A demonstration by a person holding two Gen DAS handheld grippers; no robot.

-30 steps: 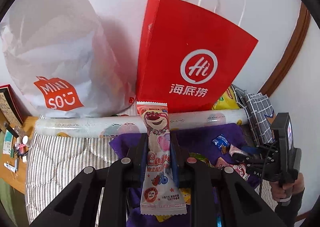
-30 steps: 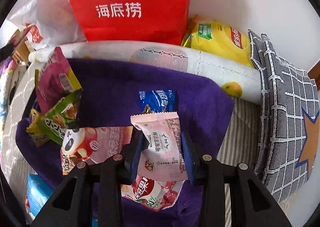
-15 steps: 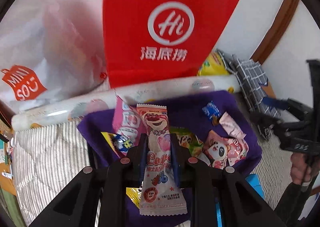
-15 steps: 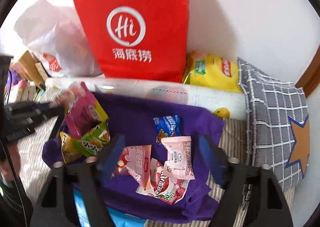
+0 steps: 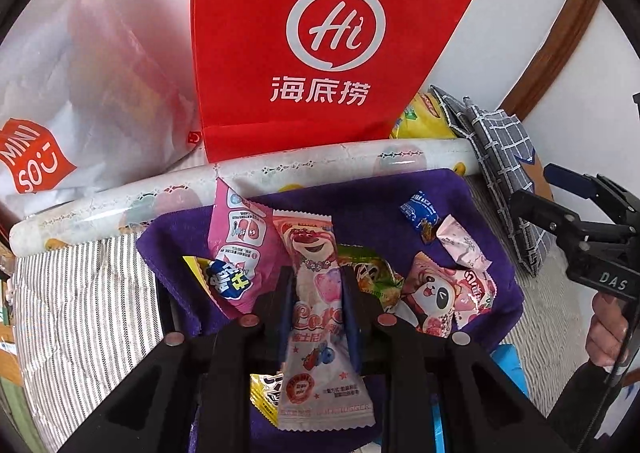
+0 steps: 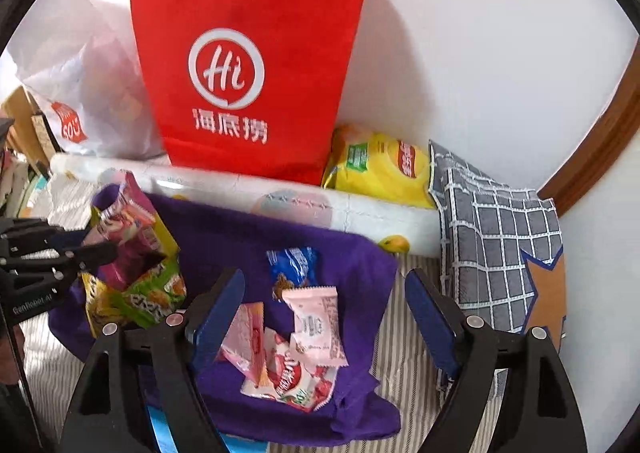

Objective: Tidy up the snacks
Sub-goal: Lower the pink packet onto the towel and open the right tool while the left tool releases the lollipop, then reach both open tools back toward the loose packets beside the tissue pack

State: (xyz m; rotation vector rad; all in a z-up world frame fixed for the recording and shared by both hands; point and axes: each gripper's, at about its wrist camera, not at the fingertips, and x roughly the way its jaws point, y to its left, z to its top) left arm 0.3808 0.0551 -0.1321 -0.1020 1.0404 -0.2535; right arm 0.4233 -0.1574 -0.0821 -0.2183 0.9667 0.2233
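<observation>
Item: bear packet (image 5: 316,317), a long, flat, pink foil sachet with crimped ends. Location: clamped upright in the left gripper (image 5: 314,293), its jaws closed on the packet's waist, hanging over the purple cloth (image 5: 472,197) where the other snacks lie.

Item: pale pink sachet (image 6: 316,325). Location: flat on the purple cloth, on top of a red-and-white fruit packet (image 6: 292,377), directly below the right gripper (image 6: 324,317). That gripper's jaws have just been opening; they stand wide with nothing between them.

Others on the cloth: blue sweet (image 6: 292,261), panda packet (image 5: 436,297), green packet (image 6: 152,297), dark pink packet (image 5: 240,233).

Surround: red bag (image 6: 248,65) upright against the wall, white bag (image 5: 80,93) beside it, patterned roll (image 6: 304,209) lying along the far edge of the cloth, yellow pouch (image 6: 376,169), checked cushion (image 6: 496,241).

Handling, by judgement: all packets light, thin and crinkly, the film slick. The bear packet looks soft inside and would crush under a hard squeeze; the waist hold suits it. The flat ones are best taken across the short width or by a crimped end, as they offer little edge lying down.
</observation>
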